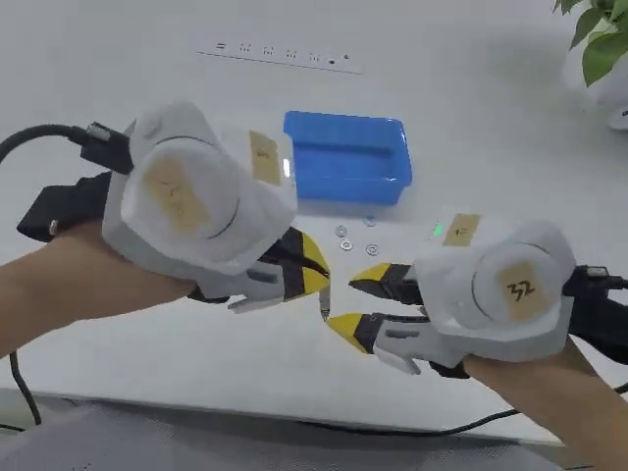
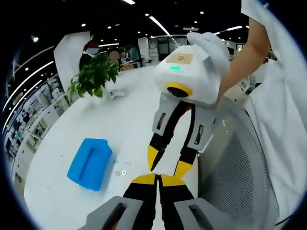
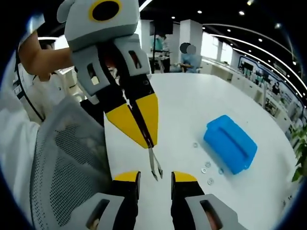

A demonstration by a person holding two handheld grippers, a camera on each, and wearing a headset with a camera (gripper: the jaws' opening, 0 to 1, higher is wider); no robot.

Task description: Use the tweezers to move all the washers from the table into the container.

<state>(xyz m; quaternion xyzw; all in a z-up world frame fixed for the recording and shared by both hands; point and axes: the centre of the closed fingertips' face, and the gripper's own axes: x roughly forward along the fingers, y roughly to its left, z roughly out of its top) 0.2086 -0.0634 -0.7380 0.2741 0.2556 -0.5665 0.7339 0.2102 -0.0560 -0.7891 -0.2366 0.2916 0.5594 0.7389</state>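
My left gripper point(image 1: 314, 267) is shut on a pair of thin metal tweezers point(image 1: 325, 302), whose tips point down between the two grippers. My right gripper point(image 1: 355, 302) faces it, open, with the tweezers' tips point(image 3: 154, 165) just in front of its gap point(image 3: 156, 177). Several small washers point(image 1: 345, 243) lie on the white table beyond the grippers, just in front of the blue container point(image 1: 348, 157). In the left gripper view my own yellow jaws point(image 2: 159, 179) press together, and the right gripper point(image 2: 168, 164) hangs open above them. Washers point(image 3: 207, 166) also lie beside the container point(image 3: 230, 143).
A white power strip point(image 1: 280, 54) lies at the table's far side and a green plant point(image 1: 599, 39) stands at the far right. A black cable point(image 1: 392, 429) runs along the table's near edge. A grey mesh chair point(image 3: 67, 158) stands beside the table.
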